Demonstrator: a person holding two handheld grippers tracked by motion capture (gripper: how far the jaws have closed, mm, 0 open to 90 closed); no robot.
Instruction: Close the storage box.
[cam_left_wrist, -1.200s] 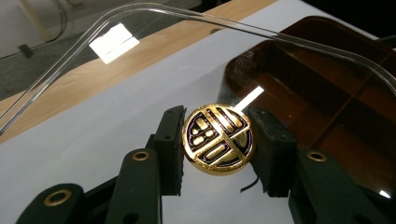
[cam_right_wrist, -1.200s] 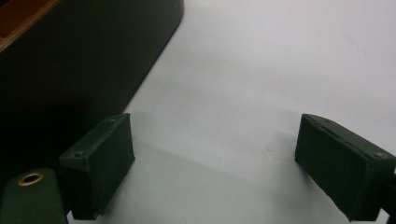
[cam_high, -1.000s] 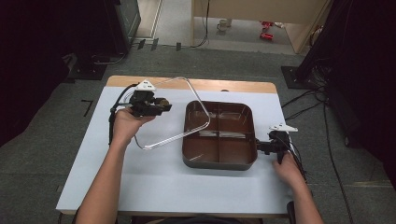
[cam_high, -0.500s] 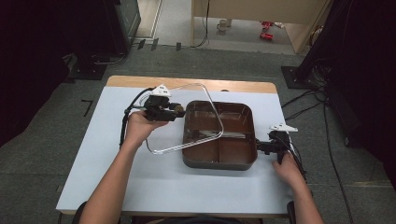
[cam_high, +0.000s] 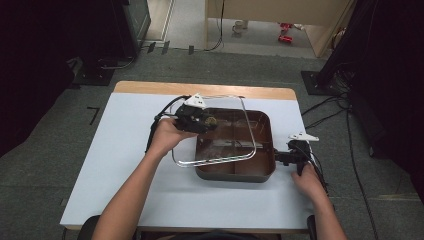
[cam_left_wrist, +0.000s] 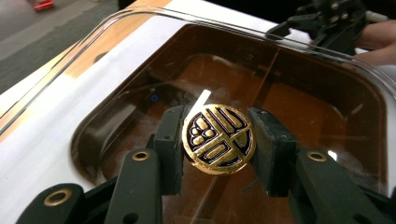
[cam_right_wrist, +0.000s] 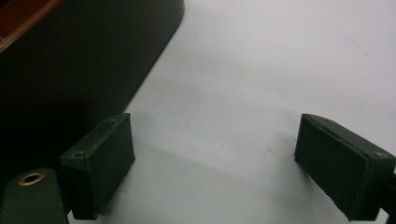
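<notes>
A clear glass lid (cam_high: 231, 146) with a round gold knob (cam_high: 211, 120) hangs tilted over the left and middle of a brown square pan (cam_high: 235, 176). My left gripper (cam_high: 210, 121) is shut on that knob. In the left gripper view the gold knob (cam_left_wrist: 218, 140) sits squeezed between the two black pads (cam_left_wrist: 169, 148), and the divided pan (cam_left_wrist: 93, 135) shows through the glass lid (cam_left_wrist: 280, 93). My right gripper (cam_high: 280, 156) stands open on the table beside the pan's right wall (cam_right_wrist: 70, 60). Nothing lies between the right gripper's (cam_right_wrist: 215, 168) pads.
The pan stands right of centre on a white table (cam_high: 115, 165) with a wooden strip (cam_high: 150, 88) along its far edge. Cables trail from both grippers. Dark stands and floor cables (cam_high: 325, 115) surround the table.
My left gripper has carried the lid rightward, from beside the pan's left edge to over the pan. The right gripper has stayed put.
</notes>
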